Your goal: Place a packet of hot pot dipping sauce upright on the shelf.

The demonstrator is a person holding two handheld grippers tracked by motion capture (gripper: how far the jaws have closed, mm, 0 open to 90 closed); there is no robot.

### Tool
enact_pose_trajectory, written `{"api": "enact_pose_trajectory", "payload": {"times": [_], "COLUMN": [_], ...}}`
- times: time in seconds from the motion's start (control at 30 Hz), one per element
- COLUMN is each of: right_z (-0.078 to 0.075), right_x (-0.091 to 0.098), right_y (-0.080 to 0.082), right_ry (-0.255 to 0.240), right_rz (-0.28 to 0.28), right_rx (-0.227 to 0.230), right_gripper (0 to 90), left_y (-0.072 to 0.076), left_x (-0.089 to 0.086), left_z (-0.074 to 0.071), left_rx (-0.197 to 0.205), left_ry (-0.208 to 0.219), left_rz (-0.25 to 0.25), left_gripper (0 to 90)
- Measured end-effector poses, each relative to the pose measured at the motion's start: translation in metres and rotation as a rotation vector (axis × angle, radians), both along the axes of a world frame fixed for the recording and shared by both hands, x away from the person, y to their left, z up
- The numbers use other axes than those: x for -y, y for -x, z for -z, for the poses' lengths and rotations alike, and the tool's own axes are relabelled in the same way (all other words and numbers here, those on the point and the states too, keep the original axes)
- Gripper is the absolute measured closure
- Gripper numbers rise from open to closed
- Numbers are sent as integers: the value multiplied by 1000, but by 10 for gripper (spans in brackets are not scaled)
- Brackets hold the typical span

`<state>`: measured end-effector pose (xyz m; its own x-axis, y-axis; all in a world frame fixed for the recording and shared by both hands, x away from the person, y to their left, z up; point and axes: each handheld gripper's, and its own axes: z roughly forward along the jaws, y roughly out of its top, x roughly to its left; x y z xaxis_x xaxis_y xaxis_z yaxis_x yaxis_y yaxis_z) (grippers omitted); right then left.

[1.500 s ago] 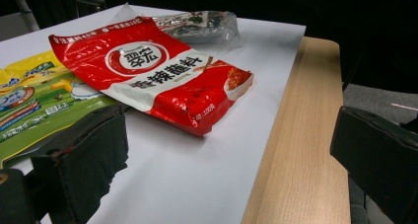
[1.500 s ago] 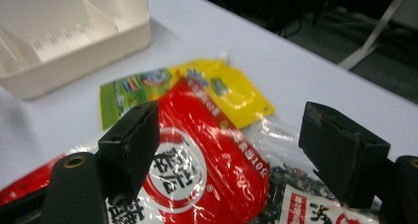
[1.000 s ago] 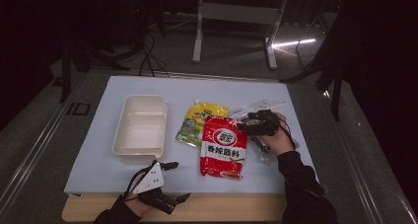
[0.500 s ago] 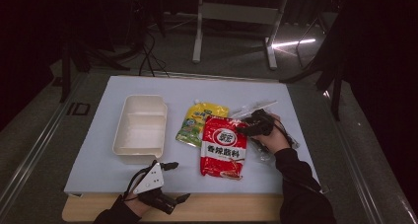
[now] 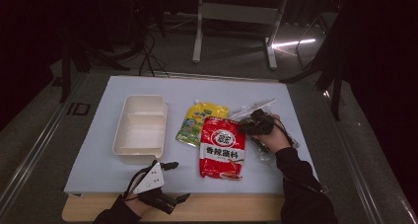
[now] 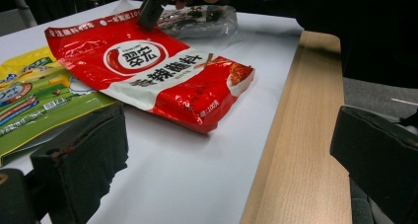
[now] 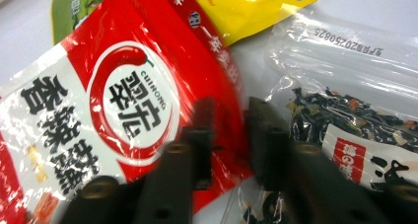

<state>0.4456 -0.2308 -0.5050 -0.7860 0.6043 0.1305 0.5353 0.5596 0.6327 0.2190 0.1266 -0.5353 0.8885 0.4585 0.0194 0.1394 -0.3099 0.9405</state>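
The right gripper (image 5: pixel 246 128) has slid leftward to the red packet's (image 5: pixel 222 147) edge, jaws slightly parted, gripping nothing; a pickup seems near. The left gripper (image 5: pixel 176 180) stays wide open, empty

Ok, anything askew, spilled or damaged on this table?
Nothing spilled or torn. The red packet overlaps the yellow-green packet, and the clear bag lies rumpled beside it. The white tray sits empty.

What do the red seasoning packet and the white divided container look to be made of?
Red packet: glossy plastic film, going by its glare streaks and crinkles. White container: probably matte moulded plastic or foam; its walls are smooth and dull, with no shine, but the high view leaves it open.
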Motion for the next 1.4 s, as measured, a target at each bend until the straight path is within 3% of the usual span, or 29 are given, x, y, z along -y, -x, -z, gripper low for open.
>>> {"api": "enact_pose_trajectory", "payload": {"times": [0.17,0.47,0.57,0.67,0.93,1.03,1.1,1.4], "right_z": [-5,-24,-30,-39,-57,-68,-73,-90], "right_x": [0,0,0,-1,-1,-2,-3,-5], "right_y": [4,14,19,26,38,46,51,71], "right_ry": [39,19,18,11,1,-2,-4,-27], "right_rz": [-9,-27,-35,-53,-77,-93,-103,-144], "right_rx": [20,55,74,100,143,169,187,236], "right_gripper": [874,885,886,887,888,888,888,888], "left_y": [0,0,0,-1,-1,-2,-4,-5], "left_x": [0,2,2,1,1,3,6,11], "left_z": [0,-3,-6,-11,-20,-26,-29,-36], "left_rx": [0,-1,12,-18,-60,-74,-108,-123], "left_ry": [2,-4,22,37,13,-37,-83,-106], "left_rz": [-3,-19,-28,-57,-95,-126,-101,-74], "left_gripper": [22,22,22,49,44,40,34,27]}}
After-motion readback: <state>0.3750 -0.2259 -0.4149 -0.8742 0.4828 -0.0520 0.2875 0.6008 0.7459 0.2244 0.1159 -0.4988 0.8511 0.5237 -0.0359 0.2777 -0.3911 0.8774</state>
